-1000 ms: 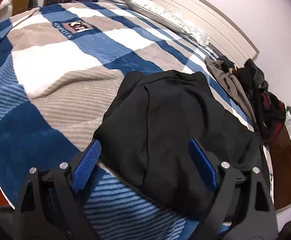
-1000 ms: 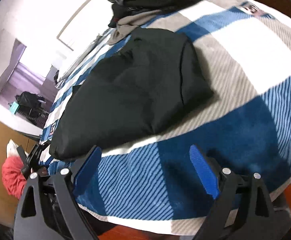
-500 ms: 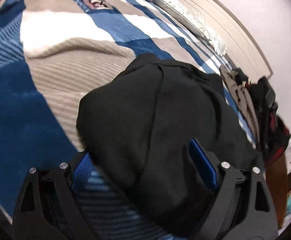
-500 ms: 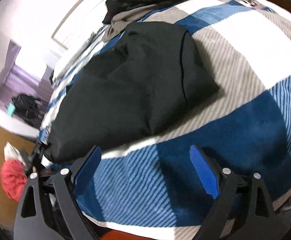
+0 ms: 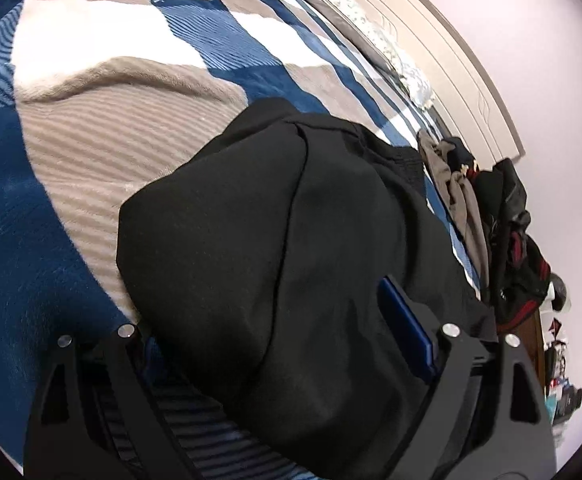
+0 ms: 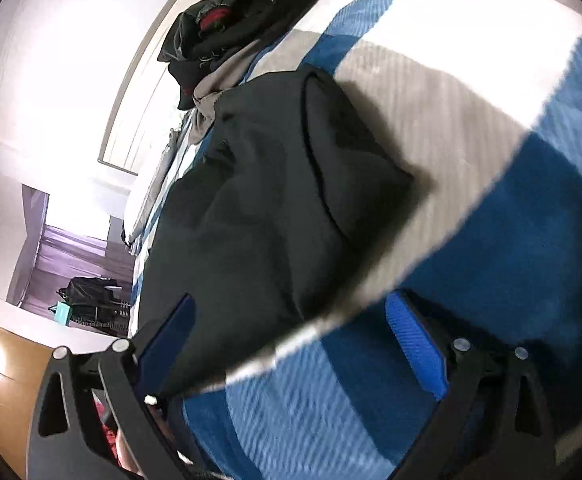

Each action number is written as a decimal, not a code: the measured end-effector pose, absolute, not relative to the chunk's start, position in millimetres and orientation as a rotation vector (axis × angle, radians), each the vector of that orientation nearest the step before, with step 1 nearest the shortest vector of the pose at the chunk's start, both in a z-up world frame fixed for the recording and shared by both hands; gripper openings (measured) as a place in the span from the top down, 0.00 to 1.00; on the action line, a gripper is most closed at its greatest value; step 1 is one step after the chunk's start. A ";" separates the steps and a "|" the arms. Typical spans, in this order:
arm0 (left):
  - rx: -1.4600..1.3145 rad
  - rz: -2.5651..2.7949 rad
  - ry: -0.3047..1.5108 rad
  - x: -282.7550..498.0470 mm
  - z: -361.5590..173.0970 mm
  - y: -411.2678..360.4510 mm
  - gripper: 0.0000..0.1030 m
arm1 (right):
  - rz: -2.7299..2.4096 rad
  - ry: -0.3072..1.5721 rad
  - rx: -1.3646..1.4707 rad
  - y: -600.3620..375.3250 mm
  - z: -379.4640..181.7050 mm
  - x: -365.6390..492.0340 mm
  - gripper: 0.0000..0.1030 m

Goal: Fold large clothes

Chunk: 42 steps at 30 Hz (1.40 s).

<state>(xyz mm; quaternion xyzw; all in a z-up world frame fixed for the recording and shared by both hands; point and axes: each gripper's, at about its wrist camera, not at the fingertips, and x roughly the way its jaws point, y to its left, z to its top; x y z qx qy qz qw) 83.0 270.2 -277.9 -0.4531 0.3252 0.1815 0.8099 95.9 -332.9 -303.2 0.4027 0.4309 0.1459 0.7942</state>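
A folded black garment (image 5: 275,240) lies on the blue, white and beige checked blanket (image 5: 103,128) of a bed. My left gripper (image 5: 279,336) is open, its jaws spread wide on either side of the garment's near edge; the left blue pad is hidden under the cloth, the right pad (image 5: 407,328) lies on top. In the right wrist view the same garment (image 6: 275,208) fills the middle. My right gripper (image 6: 295,340) is open at its near corner, left pad (image 6: 167,340) against the cloth, right pad (image 6: 419,348) over the blanket (image 6: 511,240).
A heap of dark and grey clothes (image 5: 499,216) lies at the bed's far side by the headboard (image 5: 443,52); it also shows in the right wrist view (image 6: 235,20). Pillows (image 5: 379,36) sit at the head. A wooden cabinet (image 6: 3,384) stands beside the bed.
Both grippers have moved in towards the black garment. The left one now straddles its near edge, and the right one has come up to its corner. Both stay open.
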 end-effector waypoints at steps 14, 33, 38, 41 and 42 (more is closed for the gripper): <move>-0.960 0.349 0.727 88.3 -280.0 276.8 0.20 | 0.253 0.962 0.965 -336.7 -306.9 163.4 0.08; -1.094 0.244 0.584 67.7 -275.3 298.7 0.59 | 0.305 0.940 0.882 -312.7 -286.0 174.0 0.38; -1.155 0.243 0.627 74.6 -287.0 302.7 0.58 | 0.282 1.016 0.892 -312.5 -304.5 185.8 0.42; -1.183 0.220 0.644 79.2 -290.8 307.0 0.58 | 0.246 1.045 0.891 -313.9 -307.5 190.0 0.62; -1.182 0.213 0.652 80.3 -290.9 307.8 0.59 | 0.243 1.051 0.914 -315.9 -309.3 189.6 0.70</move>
